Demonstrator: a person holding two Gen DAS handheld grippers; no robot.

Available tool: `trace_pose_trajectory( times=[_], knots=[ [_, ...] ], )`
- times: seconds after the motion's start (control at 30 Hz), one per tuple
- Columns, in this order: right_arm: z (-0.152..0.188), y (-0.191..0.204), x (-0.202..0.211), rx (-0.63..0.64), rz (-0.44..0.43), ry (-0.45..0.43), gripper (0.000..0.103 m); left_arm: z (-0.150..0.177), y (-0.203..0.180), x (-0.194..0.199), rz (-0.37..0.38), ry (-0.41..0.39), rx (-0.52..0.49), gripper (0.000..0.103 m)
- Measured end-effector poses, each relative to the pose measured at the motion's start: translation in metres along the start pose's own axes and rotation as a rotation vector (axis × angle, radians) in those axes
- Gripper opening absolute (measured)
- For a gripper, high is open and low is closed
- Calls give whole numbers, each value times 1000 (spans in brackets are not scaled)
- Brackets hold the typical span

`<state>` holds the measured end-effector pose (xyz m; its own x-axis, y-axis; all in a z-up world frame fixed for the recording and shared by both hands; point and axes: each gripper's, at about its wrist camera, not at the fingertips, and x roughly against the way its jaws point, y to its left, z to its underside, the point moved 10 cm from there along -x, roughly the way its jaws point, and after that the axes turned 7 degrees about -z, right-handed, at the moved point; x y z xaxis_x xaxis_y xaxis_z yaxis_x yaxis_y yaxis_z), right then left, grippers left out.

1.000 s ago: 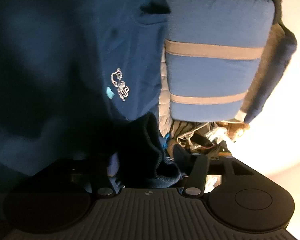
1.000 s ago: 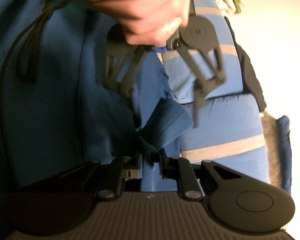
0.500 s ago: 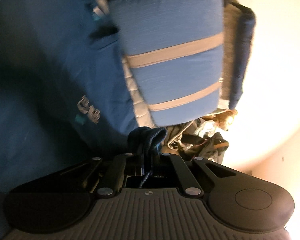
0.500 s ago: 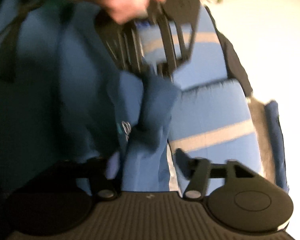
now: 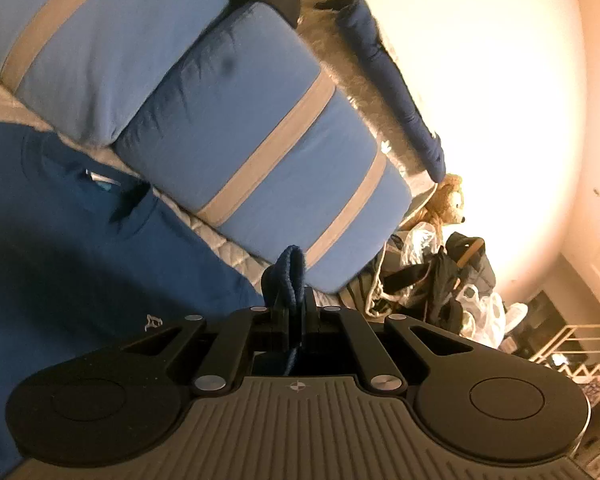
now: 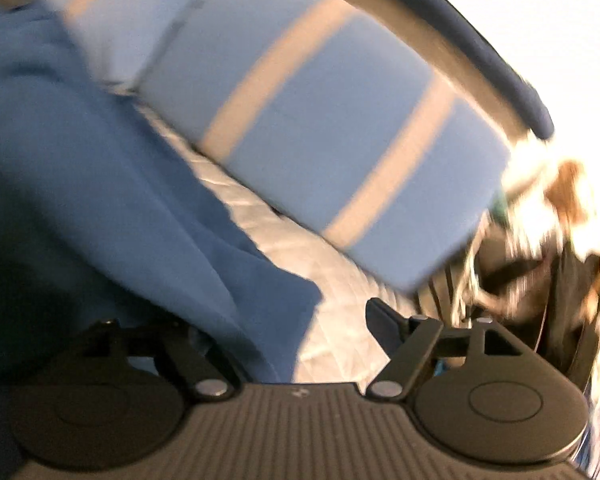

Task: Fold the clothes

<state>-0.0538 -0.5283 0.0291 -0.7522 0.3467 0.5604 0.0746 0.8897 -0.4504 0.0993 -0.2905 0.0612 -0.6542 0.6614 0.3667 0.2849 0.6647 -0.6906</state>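
The left gripper [image 5: 290, 312] is pinching the dark blue sweatshirt's ribbed cuff [image 5: 290, 270]; the right gripper [image 6: 284, 328] is opening, gripping nothing. That single narrow pinch risks slipping, spoiling the fold.

Dark blue cotton sweatshirt [image 5: 80, 248]: spread flat on a white quilted bed cover, round neckline with a pale label toward two blue striped pillows, small white logo on the chest. One ribbed knit cuff [image 5: 290, 276] stands bunched and raised off the cover. A loose corner [image 6: 260, 280] drapes over the quilt.
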Motion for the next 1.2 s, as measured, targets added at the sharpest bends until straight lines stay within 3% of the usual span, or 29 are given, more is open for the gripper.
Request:
trace_pose_trajectory(
  times=[0.13,0.27,0.43,0.57,0.93,1.2],
  knots=[
    [18,-23,-11,-136,-25,49,91,-8,3,7,-19,-52,6,5],
    [29,-33,-18,-184,-25,78,96,-18,11,17,-37,-105,37,5],
    [39,-35,-27,-232,-32,114,98,-41,13,47,-133,-253,-19,5],
    [40,-25,-26,-281,-119,79,100,-60,12,71,-201,-320,-43,5],
    [19,25,-26,-151,-238,18,100,-108,-19,126,-229,-361,-151,4],
    [13,46,-25,-45,-262,5,93,-115,20,153,-330,-325,-151,4]
  ],
)
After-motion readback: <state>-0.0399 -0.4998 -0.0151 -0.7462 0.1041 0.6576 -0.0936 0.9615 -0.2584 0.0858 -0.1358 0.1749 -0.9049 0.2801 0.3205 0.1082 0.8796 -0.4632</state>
